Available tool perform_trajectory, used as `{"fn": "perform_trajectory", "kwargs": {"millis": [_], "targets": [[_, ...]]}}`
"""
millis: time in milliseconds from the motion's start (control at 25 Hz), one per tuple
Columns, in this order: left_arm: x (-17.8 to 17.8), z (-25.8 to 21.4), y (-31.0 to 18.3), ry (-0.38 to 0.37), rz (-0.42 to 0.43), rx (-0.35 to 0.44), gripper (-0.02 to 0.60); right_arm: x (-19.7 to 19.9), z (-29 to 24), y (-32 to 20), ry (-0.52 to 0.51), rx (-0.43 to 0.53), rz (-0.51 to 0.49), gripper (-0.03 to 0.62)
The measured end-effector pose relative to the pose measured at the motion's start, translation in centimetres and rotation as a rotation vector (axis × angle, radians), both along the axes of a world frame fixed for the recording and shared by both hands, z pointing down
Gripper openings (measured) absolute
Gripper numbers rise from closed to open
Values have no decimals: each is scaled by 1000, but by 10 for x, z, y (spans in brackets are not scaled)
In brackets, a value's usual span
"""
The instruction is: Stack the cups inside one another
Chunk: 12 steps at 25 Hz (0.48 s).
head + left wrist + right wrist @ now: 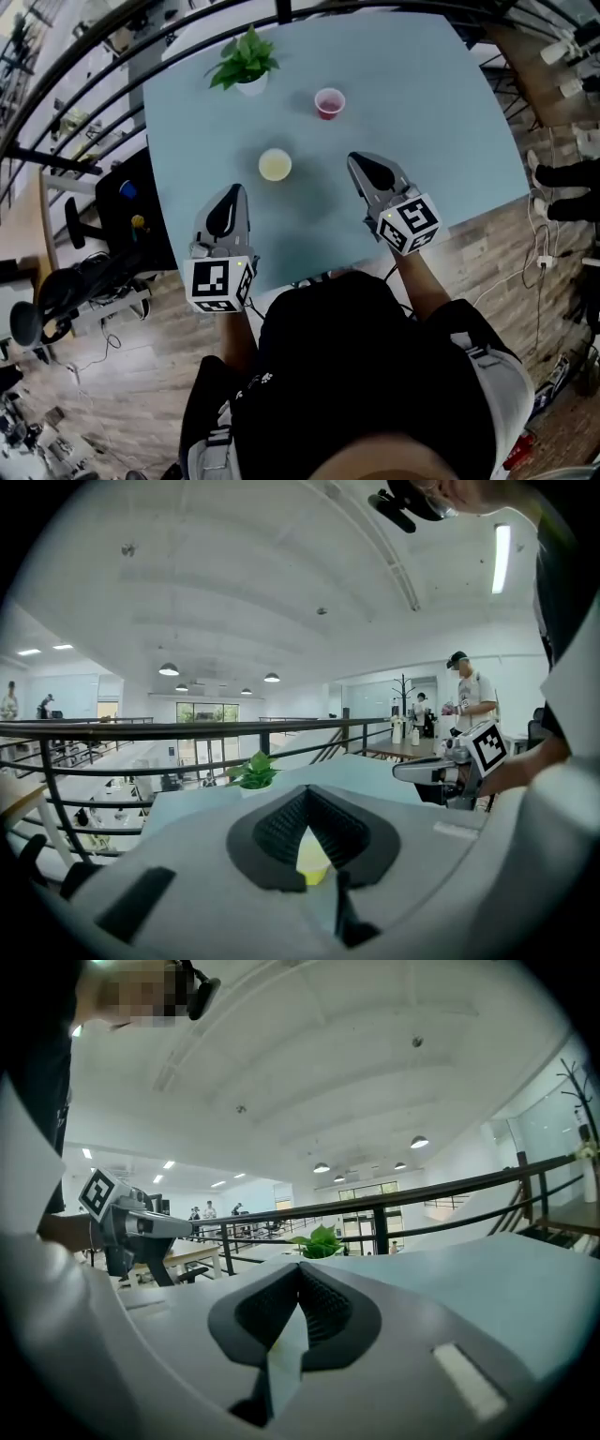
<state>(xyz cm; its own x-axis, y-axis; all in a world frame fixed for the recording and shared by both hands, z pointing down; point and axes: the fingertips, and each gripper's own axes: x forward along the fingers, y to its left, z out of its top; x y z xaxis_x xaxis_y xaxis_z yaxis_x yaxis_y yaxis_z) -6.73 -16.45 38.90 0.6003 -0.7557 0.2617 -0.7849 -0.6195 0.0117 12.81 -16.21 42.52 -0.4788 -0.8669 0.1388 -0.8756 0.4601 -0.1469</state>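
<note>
Two cups stand apart on the pale blue table in the head view. The yellow cup is near the middle and the pink-red cup is farther back to its right. My left gripper hovers at the near edge, just short of the yellow cup, shut and empty. In the left gripper view that yellow cup shows through the slit below the touching tips. My right gripper is to the right of the yellow cup, in front of the pink-red one. Its tips meet with nothing between them.
A small potted plant stands at the table's back left, behind the yellow cup. A black railing curves round the far side. Office chairs and gear crowd the wooden floor on the left. Cables lie on the floor at right.
</note>
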Motion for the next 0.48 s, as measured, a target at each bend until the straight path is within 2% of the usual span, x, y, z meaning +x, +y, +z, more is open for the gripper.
{"fn": "perform_trajectory", "kwargs": {"millis": [240,480], "targets": [[44,-2,-4,11,115,2,-8,45,-4,19,13,1,116,8],[68,-1,-6,7,165,0,-8,69,-2,26,13,-2,167,8]]}}
